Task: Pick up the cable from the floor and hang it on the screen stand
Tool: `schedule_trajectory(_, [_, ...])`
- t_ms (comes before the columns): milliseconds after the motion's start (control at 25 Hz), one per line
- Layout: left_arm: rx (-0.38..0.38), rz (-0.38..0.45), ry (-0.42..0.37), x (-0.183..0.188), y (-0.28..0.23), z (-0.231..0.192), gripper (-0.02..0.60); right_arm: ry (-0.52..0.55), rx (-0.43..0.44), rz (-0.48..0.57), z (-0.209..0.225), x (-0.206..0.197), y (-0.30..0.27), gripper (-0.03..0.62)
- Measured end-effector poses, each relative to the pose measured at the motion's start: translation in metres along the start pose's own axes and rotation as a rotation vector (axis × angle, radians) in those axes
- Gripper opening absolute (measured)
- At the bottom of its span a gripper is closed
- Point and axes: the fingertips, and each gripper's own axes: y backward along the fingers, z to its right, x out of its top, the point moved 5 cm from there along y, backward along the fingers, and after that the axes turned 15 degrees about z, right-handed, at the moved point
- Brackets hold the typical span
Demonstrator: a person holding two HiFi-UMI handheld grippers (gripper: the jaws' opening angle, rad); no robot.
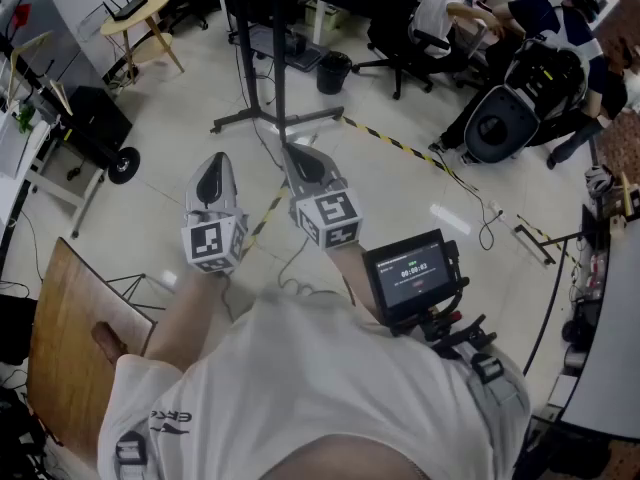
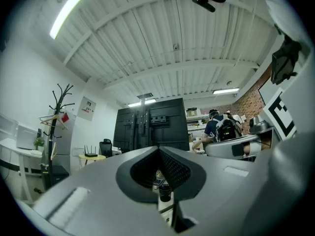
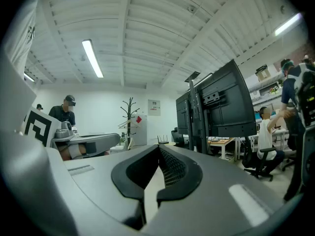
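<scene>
The cable (image 1: pixel 292 268) lies on the pale floor (image 1: pixel 180 168), a thin dark line that loops just ahead of the person's white shirt and runs up between the two grippers toward the base of the screen stand (image 1: pixel 280 118). Only the head view shows it; neither gripper view looks down far enough to catch it. The left gripper (image 1: pixel 216 160) and the right gripper (image 1: pixel 292 151) are held side by side above that stretch of floor, both clear of the cable. In the left gripper view the jaws of the left gripper (image 2: pixel 158 149) meet at their tips with nothing between them, and in the right gripper view the right gripper (image 3: pixel 158 147) is likewise closed on nothing. From above, the stand appears as a black pole and feet. The gripper views add what it carries: a large dark screen (image 2: pixel 150 127) faced squarely from the left and the same screen (image 3: pixel 221 104) seen edge-on from the right. A strip of yellow-and-black tape (image 1: pixel 395 144) crosses the floor beside the stand's base. Further out are a black bin (image 1: pixel 333 71), a round side table (image 1: pixel 135 13) with a router on it, and a coat rack (image 2: pixel 59 112) that shows in the gripper views alone.
</scene>
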Motion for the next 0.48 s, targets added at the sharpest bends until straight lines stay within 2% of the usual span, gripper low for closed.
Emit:
schedule_trajectory(320, [0.041,0.015,-0.020,-0.014,0.012,0.011,0.003,-0.017,0.007,-0.008,0.016,-0.024,0.017,0.011])
schedule_trajectory(480, [0.056,-0.005,-0.034,-0.021,0.011,0.009,0.003,-0.034,0.012,-0.025,0.024,-0.032,0.014,0.011])
